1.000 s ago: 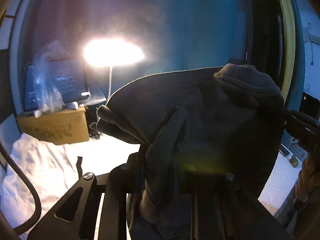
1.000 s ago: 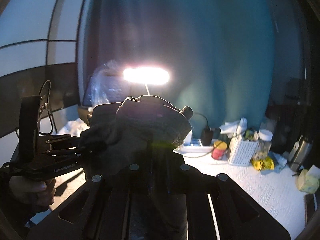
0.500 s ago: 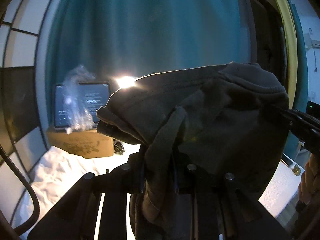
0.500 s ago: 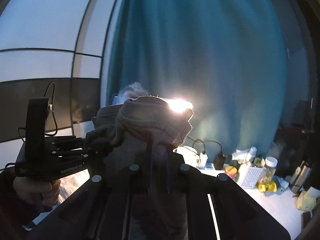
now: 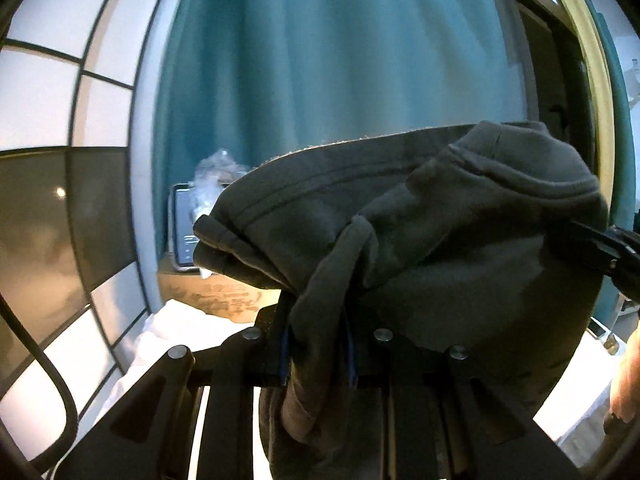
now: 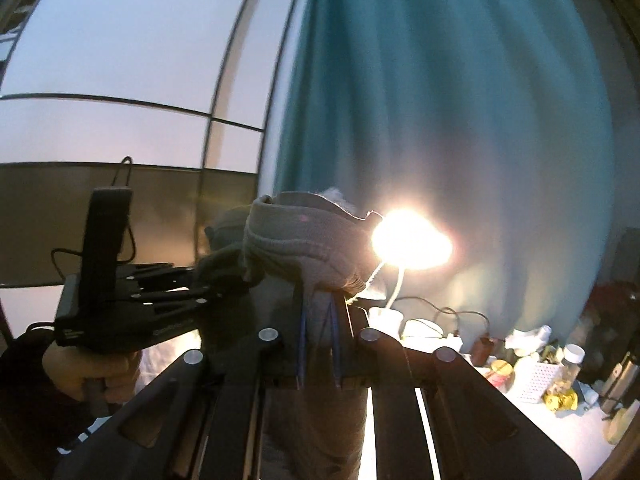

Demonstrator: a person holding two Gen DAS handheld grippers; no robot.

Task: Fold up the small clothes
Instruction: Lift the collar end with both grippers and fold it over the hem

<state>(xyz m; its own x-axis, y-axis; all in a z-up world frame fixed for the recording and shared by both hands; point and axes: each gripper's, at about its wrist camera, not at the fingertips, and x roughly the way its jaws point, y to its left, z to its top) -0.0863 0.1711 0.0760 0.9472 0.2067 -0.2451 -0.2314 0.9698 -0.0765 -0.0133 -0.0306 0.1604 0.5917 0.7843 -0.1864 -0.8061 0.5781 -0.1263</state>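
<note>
**A:** Where is the garment, and what holds it?

**B:** You hold the dark grey garment (image 5: 460, 248) in the air between both tools, in front of the teal curtain (image 5: 340, 60) and well above the white cloth-covered surface (image 5: 176, 332). Your left gripper (image 5: 316, 344) is clamped narrowly on a bunched fold of it; cloth spills over and hangs below the jaws. Your right gripper (image 6: 320, 344) pinches another bunched edge, jaws almost together, the fabric standing up between the blue-edged pads.

**A:** Why two separate grips?

**B:** Judged from the frames, two grip points let you stretch the piece so its shape can be read before you lay it down. For now it sags in thick rolls between the tools, so no fold appears made yet.

**A:** What else matters here?

**B:** The lamp (image 6: 412, 244) glares directly behind the cloth in the right view. The cardboard box (image 5: 216, 296), with a screen (image 5: 184, 236) on top, stands at the far left; a clutter of jars and a white basket (image 6: 536, 380) sits at the right. Lay the garment between them.
</note>
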